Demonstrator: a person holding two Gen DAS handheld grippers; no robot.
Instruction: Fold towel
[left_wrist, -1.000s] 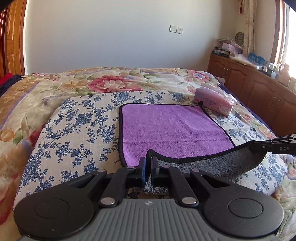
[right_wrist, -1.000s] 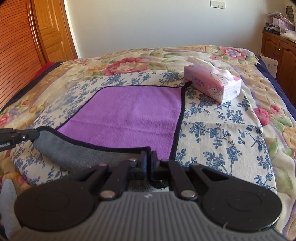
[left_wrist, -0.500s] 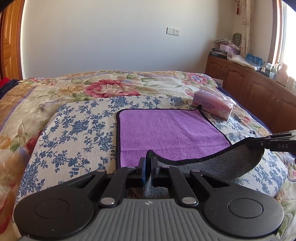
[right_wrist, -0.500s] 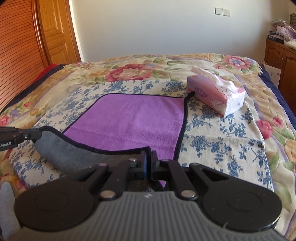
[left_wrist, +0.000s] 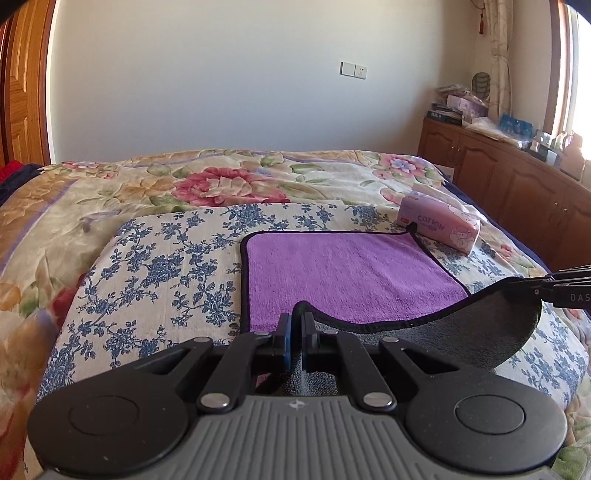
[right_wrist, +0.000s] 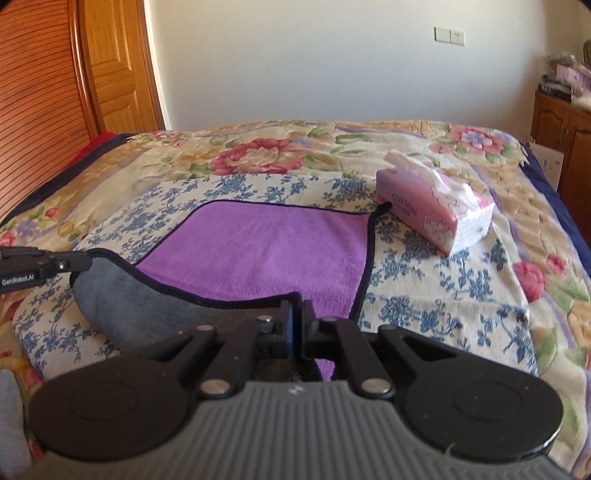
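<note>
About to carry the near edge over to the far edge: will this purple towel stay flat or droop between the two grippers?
Likely droops: the towel already sags between the left gripper and right gripper. Its plush pile probably grips well. It looks light.

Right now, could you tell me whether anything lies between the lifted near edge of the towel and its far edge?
Nothing visible does: the purple towel is bare. The tissue pack sits just beyond its far right corner.

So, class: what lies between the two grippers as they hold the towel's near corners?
Only the towel itself: its lifted near edge, grey underside showing, sags between the left gripper and right gripper. Both wrist views show it.
</note>
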